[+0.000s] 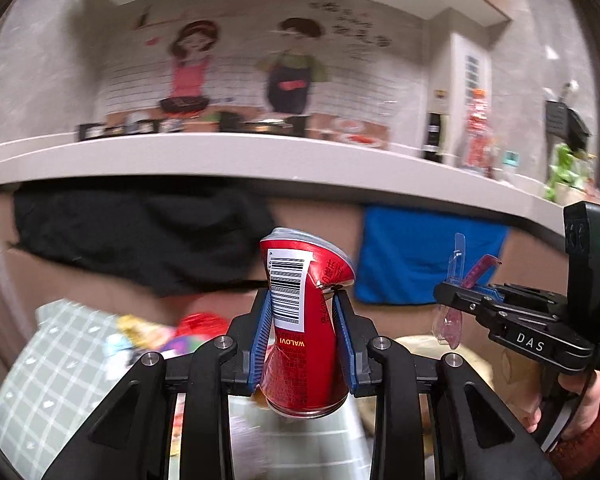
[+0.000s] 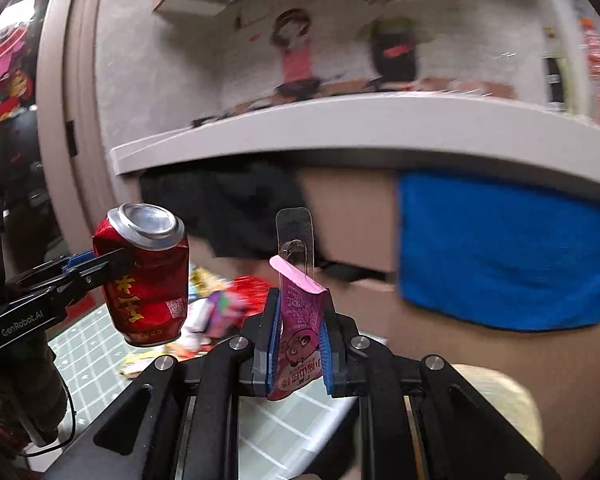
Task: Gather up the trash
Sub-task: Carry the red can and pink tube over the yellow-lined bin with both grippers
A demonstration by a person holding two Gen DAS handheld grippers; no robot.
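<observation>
A dented red can (image 1: 306, 320) is clamped across its middle by the left claw (image 1: 303, 334), whose blue pads (image 1: 262, 336) are pressed into the crushed waist. A flat pink packet (image 2: 300, 332) with a clear hang tab is pinched by the nearly shut right claw (image 2: 299, 338). Both pieces are held up in the air, above a checked tabletop (image 1: 52, 360) where more bright wrappers (image 1: 168, 334) are left lying. The can is judged light and empty, its thin wall already buckled, so it is best gripped at the dent, where it cannot roll. The packet is judged limp and slick, and is best taken low across its flat body, not by the tab. The can is printed with a barcode and gold characters and has a silver top; a cartoon face is printed on the packet. A white shelf (image 1: 220, 160) and blue cloth (image 1: 428, 256) are seen beyond.
</observation>
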